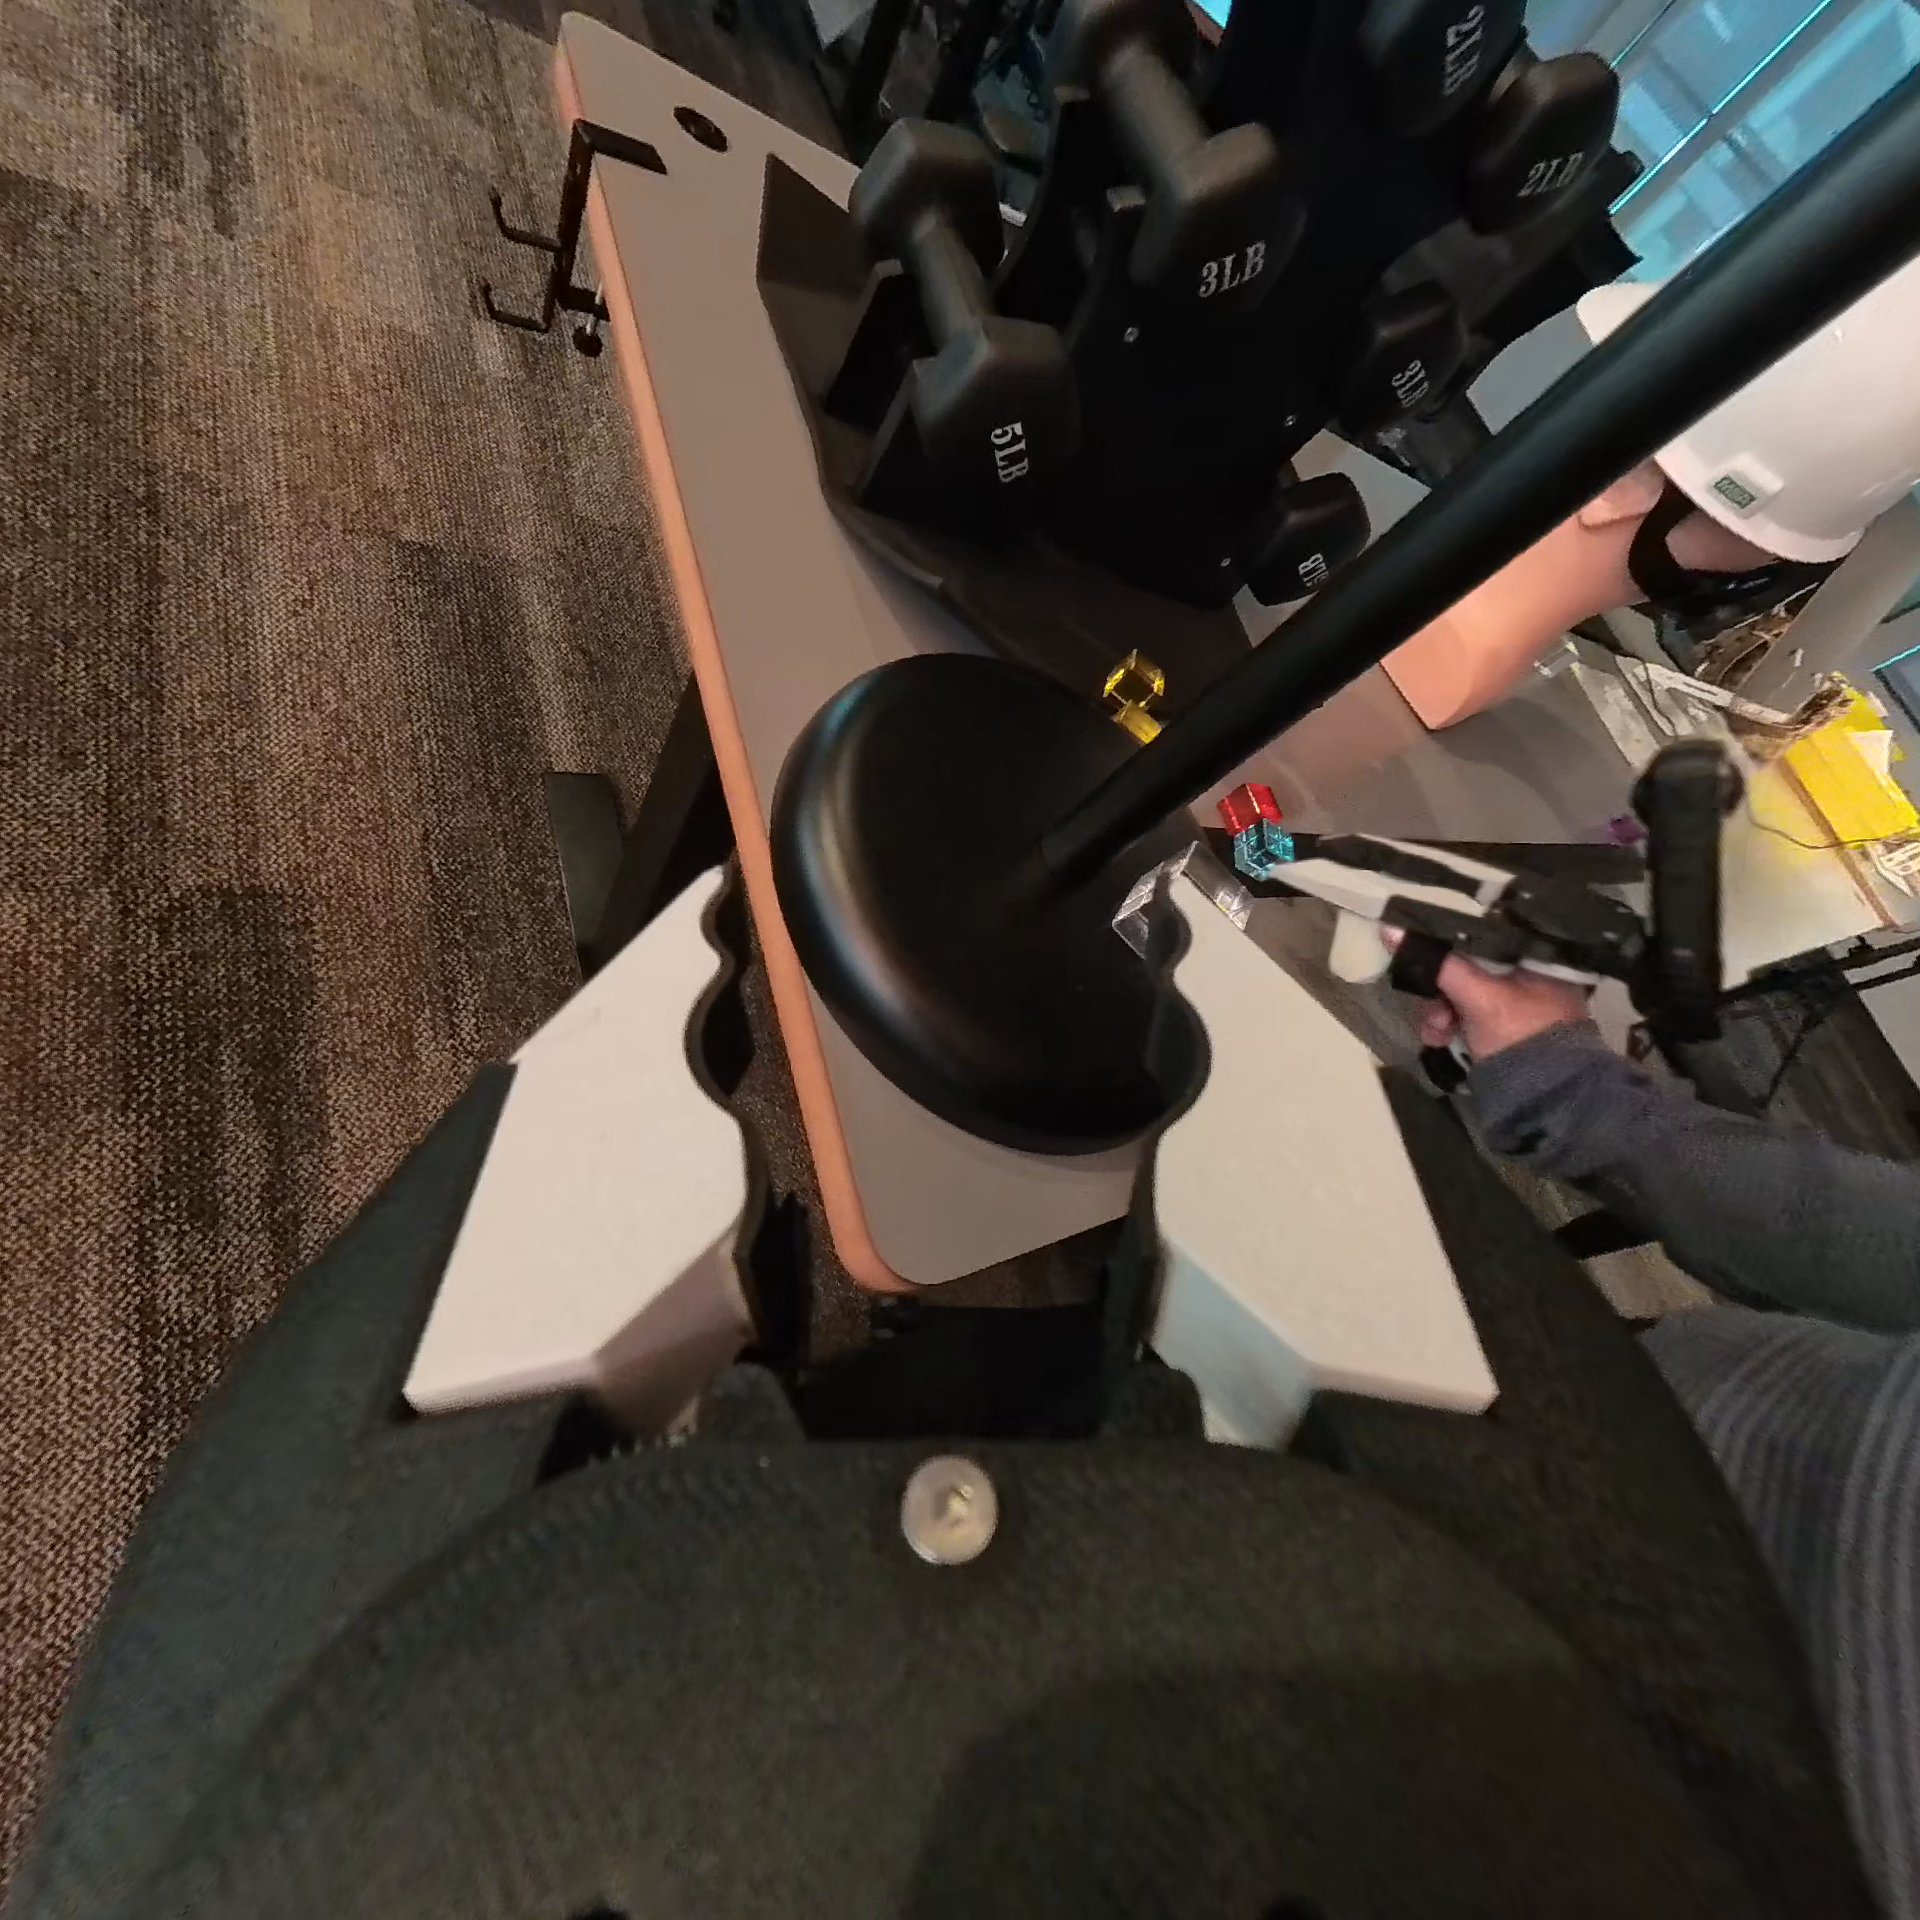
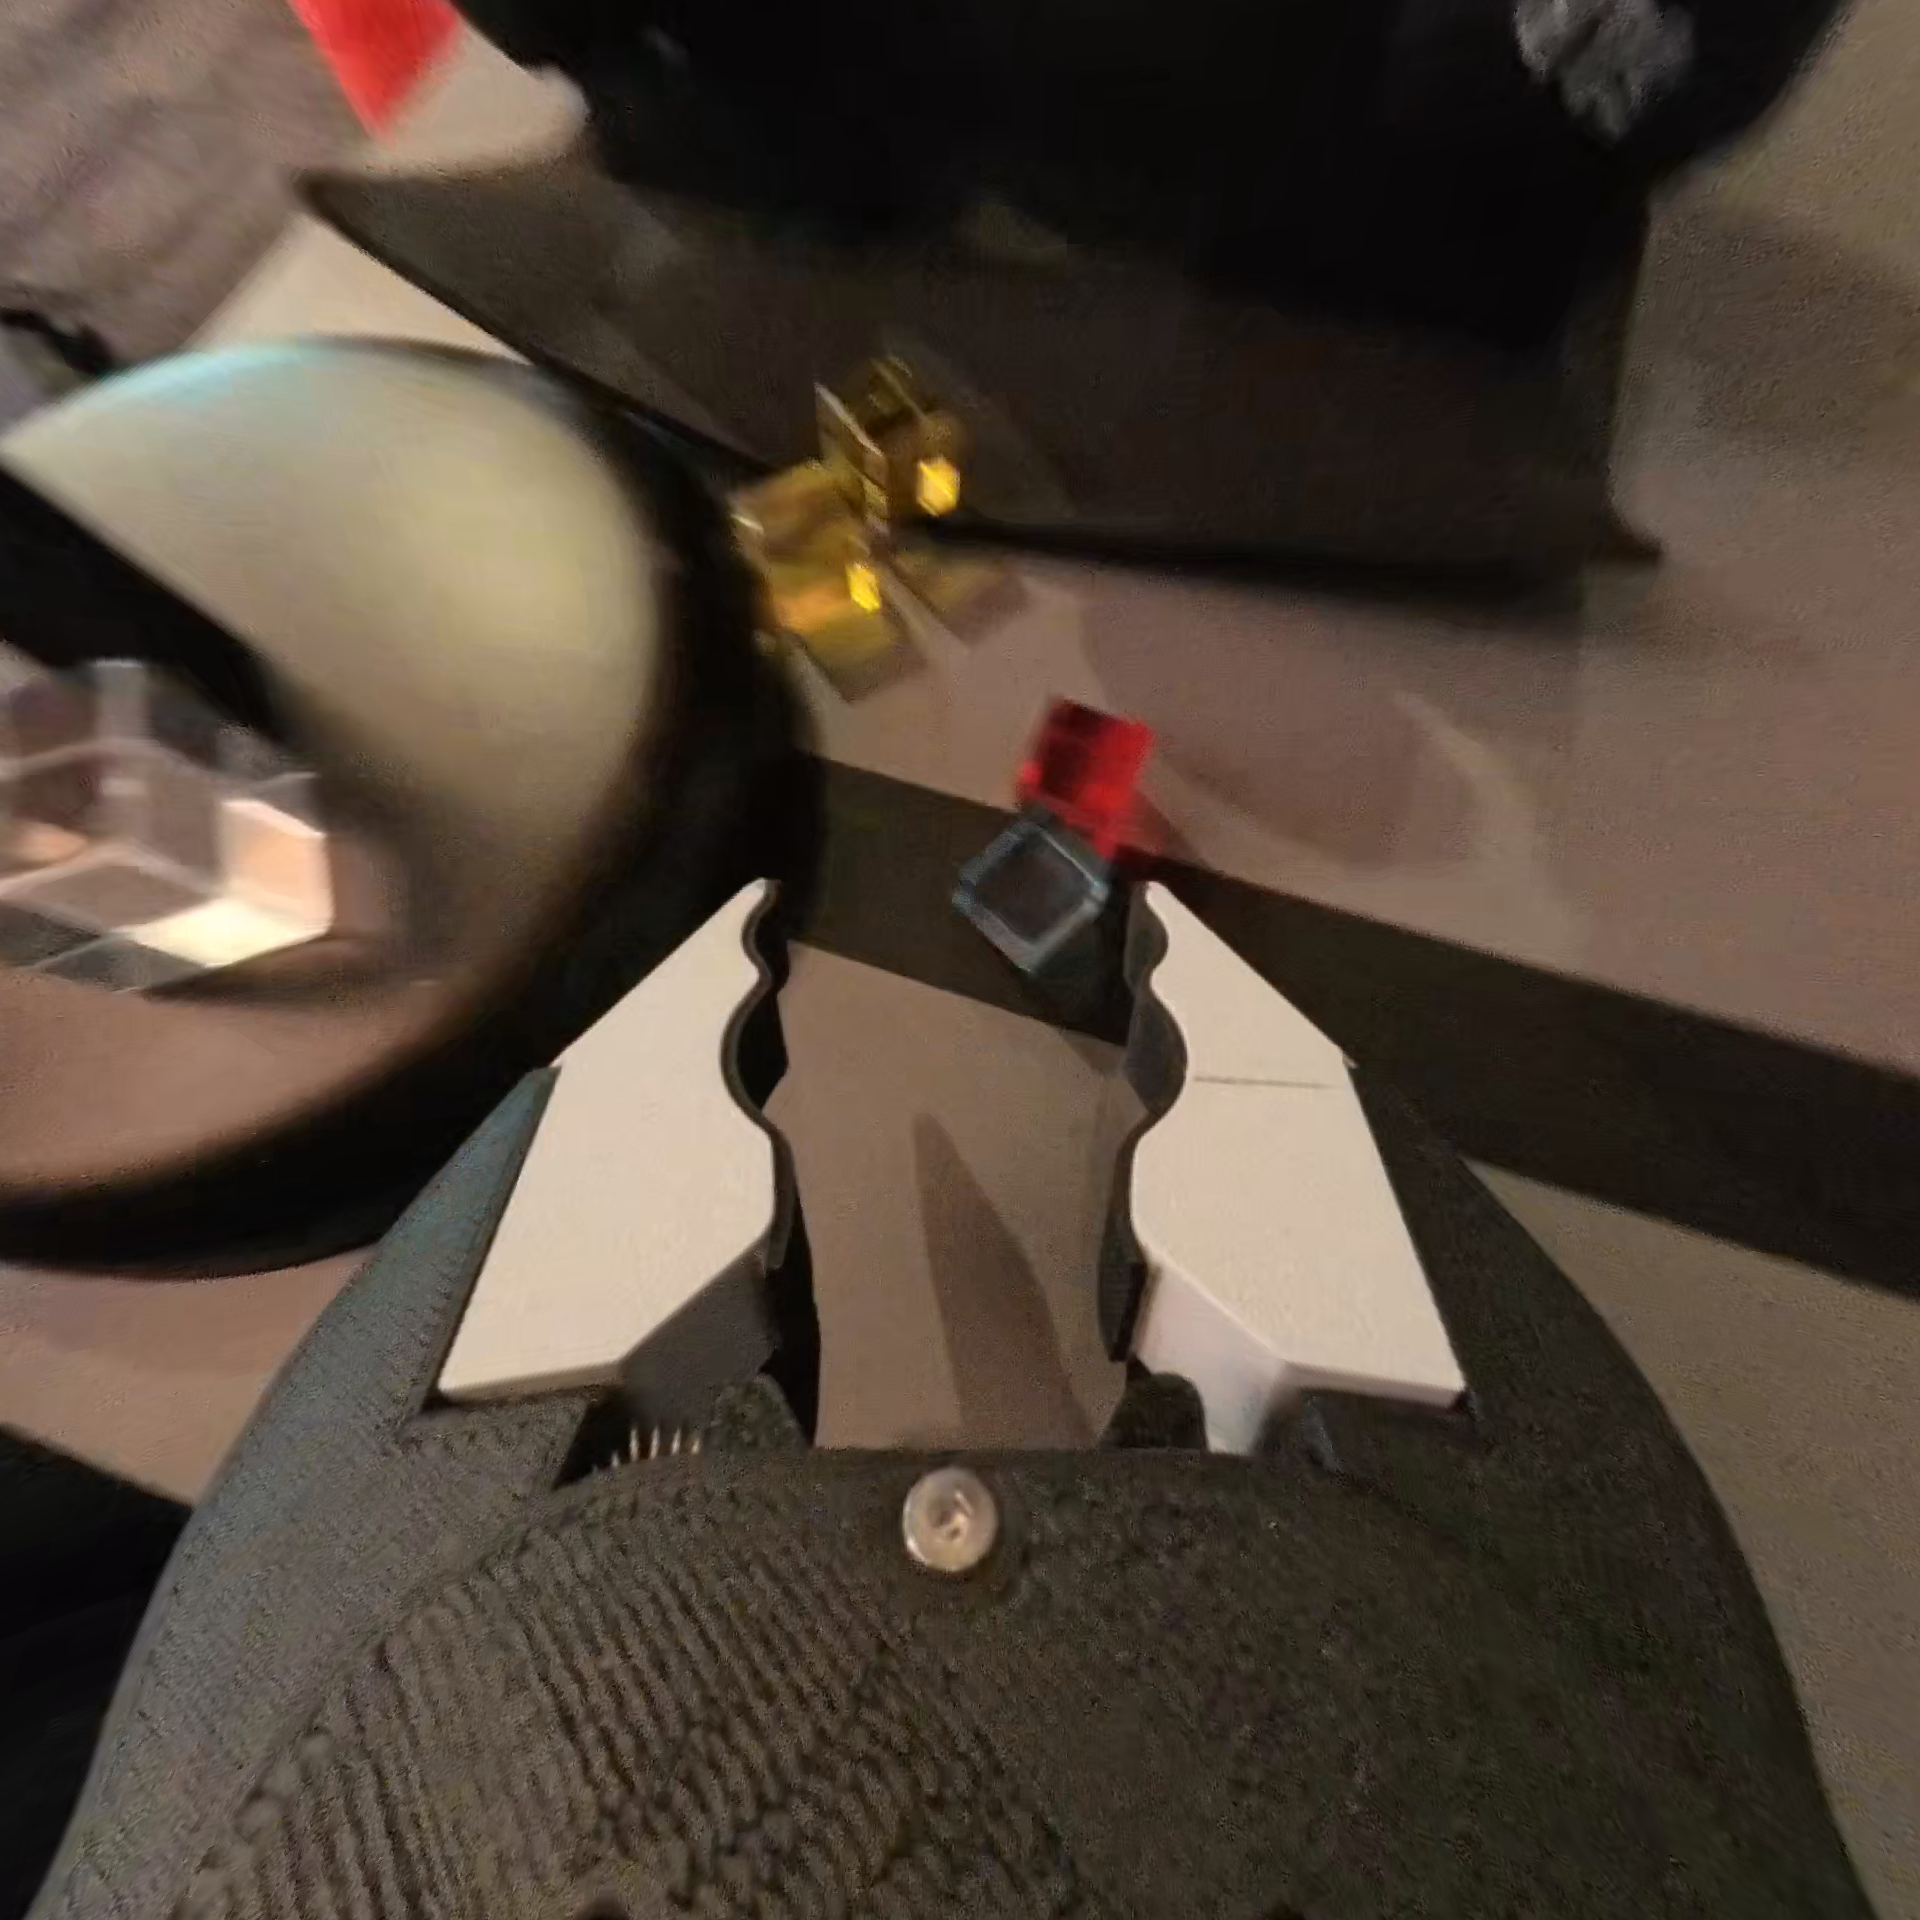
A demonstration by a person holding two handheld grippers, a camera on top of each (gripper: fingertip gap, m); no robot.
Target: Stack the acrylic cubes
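My left gripper (image 1: 951, 904) is open. Its fingers straddle the table's edge and the round black stand base (image 1: 935, 883), and the left finger hangs off the table without pressing on the base. A black pole (image 1: 1455, 499) rises from the base. My right gripper (image 2: 956, 904) is open, and it also shows in the left wrist view (image 1: 1299, 873). A small blue cube (image 2: 1029, 904) lies between its tips, close to the right fingertip (image 2: 1158, 914) and well clear of the left pad. A red cube (image 2: 1091, 758) lies just behind the blue cube (image 1: 1262, 850).
Yellow cubes (image 1: 1132, 691) lie by the base, and a clear block (image 1: 1148, 914) lies near my left gripper's right finger. A rack of black dumbbells (image 1: 1039, 364) fills the far table (image 1: 748, 499). A white hard hat (image 1: 1766, 416) is at the right, with carpet (image 1: 260, 623) to the left. There is about 35 centimetres between the tips of the two grippers.
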